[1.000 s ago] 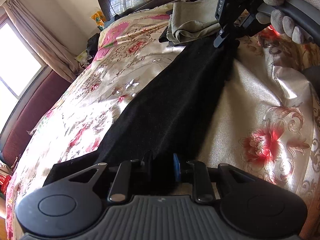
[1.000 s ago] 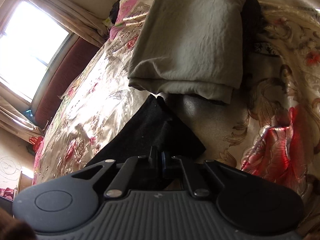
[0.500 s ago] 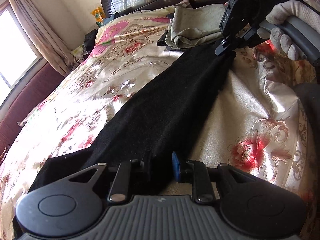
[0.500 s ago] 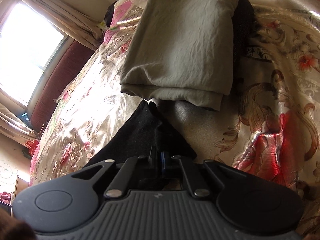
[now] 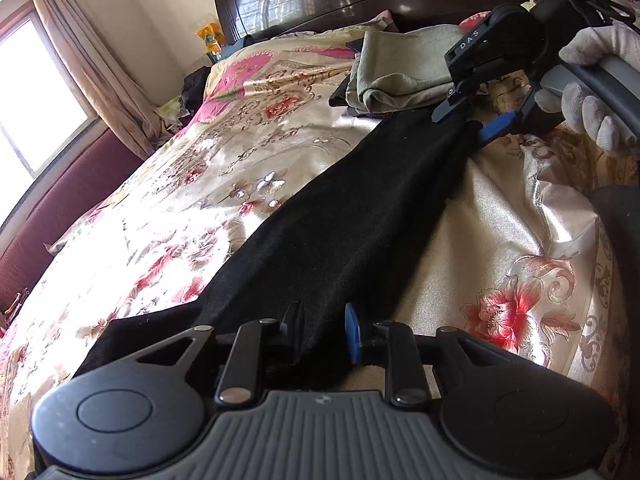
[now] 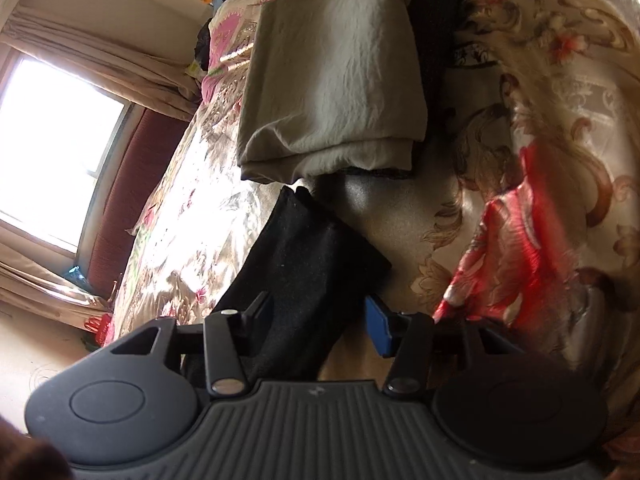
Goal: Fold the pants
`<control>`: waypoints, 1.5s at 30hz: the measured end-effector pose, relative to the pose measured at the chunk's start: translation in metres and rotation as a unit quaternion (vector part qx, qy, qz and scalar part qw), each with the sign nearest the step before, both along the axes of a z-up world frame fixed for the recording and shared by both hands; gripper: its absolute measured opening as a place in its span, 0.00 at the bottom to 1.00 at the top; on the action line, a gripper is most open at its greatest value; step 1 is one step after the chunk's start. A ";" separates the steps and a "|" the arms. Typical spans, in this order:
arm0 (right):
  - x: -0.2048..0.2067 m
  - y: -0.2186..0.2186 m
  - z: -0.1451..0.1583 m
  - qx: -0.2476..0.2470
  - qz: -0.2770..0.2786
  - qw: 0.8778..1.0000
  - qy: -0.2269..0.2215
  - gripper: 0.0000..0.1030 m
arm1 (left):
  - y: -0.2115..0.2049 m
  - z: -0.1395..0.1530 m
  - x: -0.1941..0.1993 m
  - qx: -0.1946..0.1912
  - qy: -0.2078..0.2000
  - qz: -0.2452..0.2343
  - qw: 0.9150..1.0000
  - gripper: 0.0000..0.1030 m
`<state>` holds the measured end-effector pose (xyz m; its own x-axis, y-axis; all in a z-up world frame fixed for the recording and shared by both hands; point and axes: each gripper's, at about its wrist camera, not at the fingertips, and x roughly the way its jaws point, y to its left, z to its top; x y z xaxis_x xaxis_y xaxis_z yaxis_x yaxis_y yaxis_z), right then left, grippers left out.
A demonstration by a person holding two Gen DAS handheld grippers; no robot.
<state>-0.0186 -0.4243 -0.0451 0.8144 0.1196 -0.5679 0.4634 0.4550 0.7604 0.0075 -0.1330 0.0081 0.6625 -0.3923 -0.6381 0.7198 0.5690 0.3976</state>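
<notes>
The bed's floral satin cover fills both views, and the black pants lie stretched across it as a long dark band, running in the left wrist view from 6 o'clock, at our near gripper, up to 1 o'clock.

At 12 o'clock of the right wrist view sits a stack of folded beige cloth with something dark under it, just beyond the far end of the pants.

What has changed is our right gripper. Half a second ago its fingers were pinched tight on that end; now they stand wide apart, blue pad showing, the cloth lying loose between them. From the left view the same gripper shows parted at 1 o'clock, with the white glove behind it.

Our left gripper has also opened a little, but fabric fills the gap and we cannot tell whether it grips.

We judge the pants laid out straight and let go, so the next fold can begin.
</notes>
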 end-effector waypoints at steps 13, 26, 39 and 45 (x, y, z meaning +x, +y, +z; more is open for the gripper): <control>0.021 0.025 0.013 -0.050 -0.017 0.999 -0.012 0.47 | -0.009 -0.006 0.013 -0.009 -0.004 0.001 1.000 0.43; 0.027 0.009 -0.012 -0.001 -0.007 1.000 -0.017 0.07 | -0.026 -0.012 0.019 0.009 0.005 -0.020 1.000 0.44; 0.030 -0.004 -0.015 0.075 -0.004 0.995 -0.067 0.08 | -0.045 -0.019 0.025 0.031 0.042 -0.007 0.999 0.52; -0.011 -0.028 0.015 0.048 -0.030 0.992 -0.113 0.06 | -0.070 -0.010 0.002 -0.016 0.075 -0.049 0.996 0.56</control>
<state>-0.0296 -0.4528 -0.0299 0.9270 0.1127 -0.3577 0.2993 0.3523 0.8867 0.0097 -0.2033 -0.0018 0.5184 -0.4718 -0.7133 0.8221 0.5046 0.2638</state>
